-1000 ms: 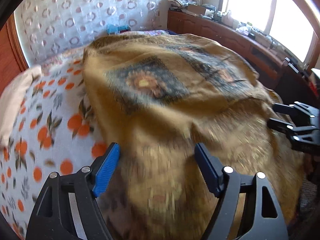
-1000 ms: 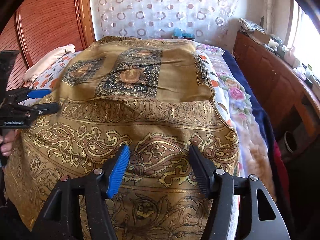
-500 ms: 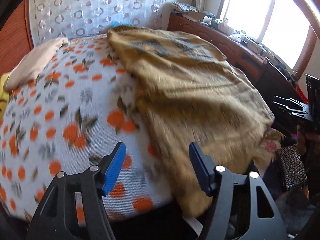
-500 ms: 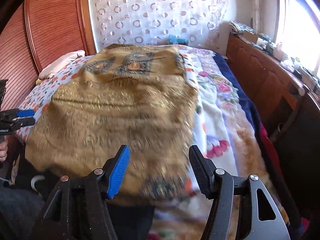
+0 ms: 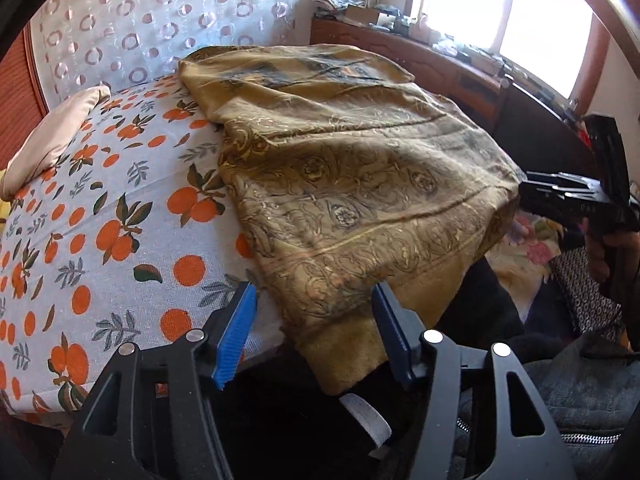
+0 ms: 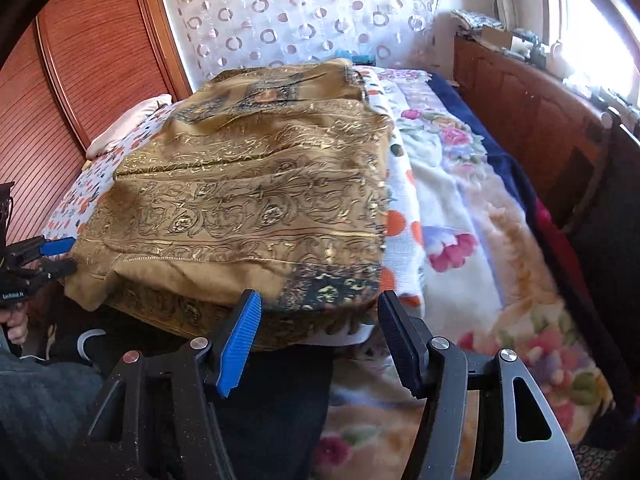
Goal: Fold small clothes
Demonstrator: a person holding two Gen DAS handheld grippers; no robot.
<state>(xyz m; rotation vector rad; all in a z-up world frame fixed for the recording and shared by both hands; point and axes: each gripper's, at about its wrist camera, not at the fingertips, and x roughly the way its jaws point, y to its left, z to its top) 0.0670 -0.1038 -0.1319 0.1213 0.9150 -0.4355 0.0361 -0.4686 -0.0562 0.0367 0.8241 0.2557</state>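
A golden-brown patterned cloth [image 5: 352, 184] lies spread on the bed, its near edge hanging over the bed's front; it also shows in the right wrist view [image 6: 256, 200]. My left gripper [image 5: 316, 332] is open and empty, just in front of the cloth's near left corner. My right gripper [image 6: 320, 340] is open and empty, at the cloth's near right edge. The right gripper appears in the left wrist view [image 5: 568, 200] beside the cloth's right corner. The left gripper appears in the right wrist view [image 6: 48, 258] beside the cloth's left corner.
The bed has an orange-fruit sheet [image 5: 100, 220] on the left and a floral blanket [image 6: 472, 208] on the right. A pillow [image 5: 52, 136] lies at the far left. A wooden cabinet [image 6: 532, 120] runs along the right, under a window. A wooden headboard [image 6: 76, 92] stands at the left.
Both grippers have pulled back toward the bed's front edge. The cloth, which filled the views a second ago, now lies settled on the bed with its edge hanging over.
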